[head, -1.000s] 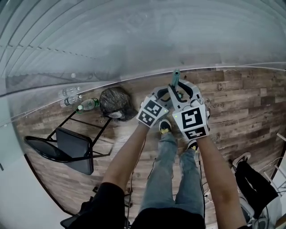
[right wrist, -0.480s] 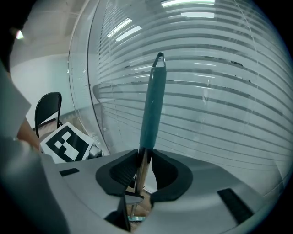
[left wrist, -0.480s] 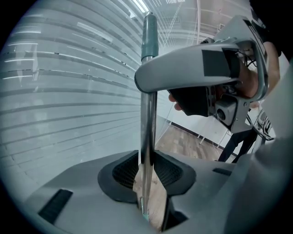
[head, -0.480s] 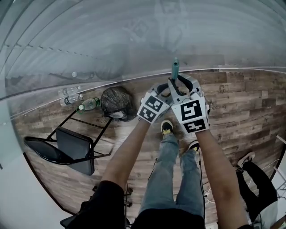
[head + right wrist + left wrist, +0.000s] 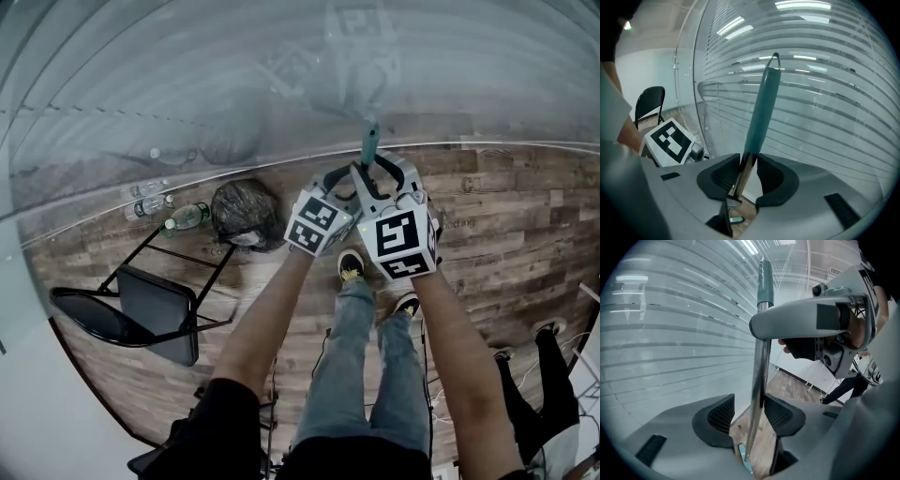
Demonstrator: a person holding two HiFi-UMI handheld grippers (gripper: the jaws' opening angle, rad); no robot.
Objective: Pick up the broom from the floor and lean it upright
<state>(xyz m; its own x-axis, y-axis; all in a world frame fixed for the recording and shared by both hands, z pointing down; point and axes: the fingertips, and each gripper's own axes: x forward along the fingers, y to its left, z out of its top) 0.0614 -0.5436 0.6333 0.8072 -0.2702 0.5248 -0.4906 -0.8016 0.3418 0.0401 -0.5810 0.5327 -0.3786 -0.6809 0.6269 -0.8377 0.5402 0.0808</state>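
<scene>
Between both my jaw pairs the broom (image 5: 758,366) stands upright, its teal grip rising past the fingertips, close to the slatted glass wall (image 5: 234,84). On left gripper (image 5: 747,416) and right gripper (image 5: 749,174) the jaws have just been opening. They are spread, with the shaft loose between them.

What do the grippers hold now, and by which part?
Nothing is gripped. The broom handle stands between the jaws of the left gripper (metal pole) and right gripper (below the teal grip); both jaws have just been opening.

Blue jeans (image 5: 358,375), black short sleeves (image 5: 221,424)
</scene>
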